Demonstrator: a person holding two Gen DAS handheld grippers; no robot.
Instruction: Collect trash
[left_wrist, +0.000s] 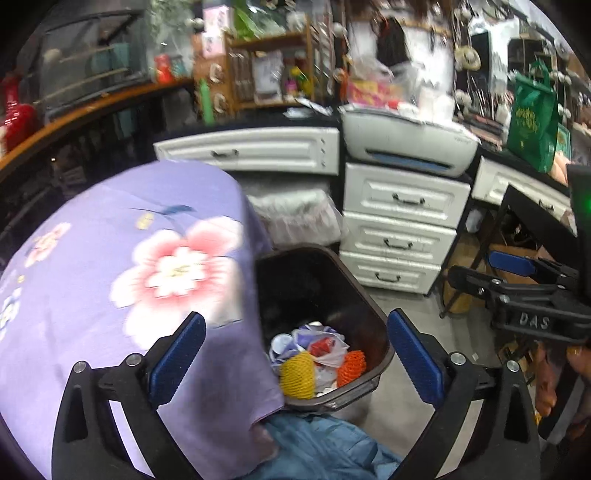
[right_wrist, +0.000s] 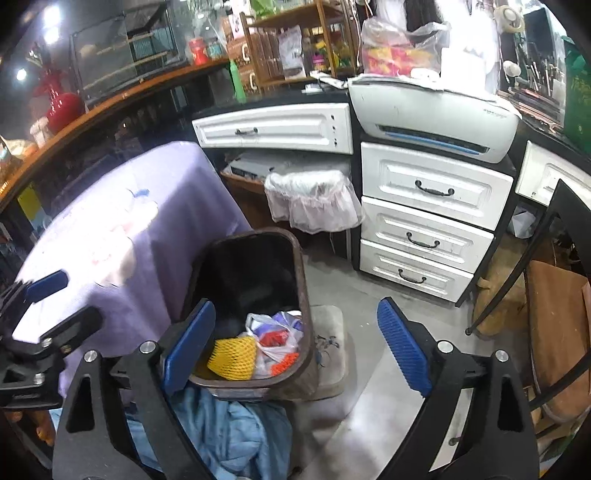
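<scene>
A desk under a purple flowered cloth stands beside the dark bin, whose long side runs away toward the drawers. Inside lies trash. Left tongs and right tongs hover released, empty.

Both cameras ride just behind their own fingers and look forward and steeply down at the bin from close above, with the white drawers behind the bin in the distance. The left wrist view sits left of the bin, over the purple cloth, and catches the right gripper at its right edge beyond the bin. The right wrist view sits right of the bin, over bare floor, with the left gripper at its left edge; both share bin, cloth, drawers and printer.
</scene>
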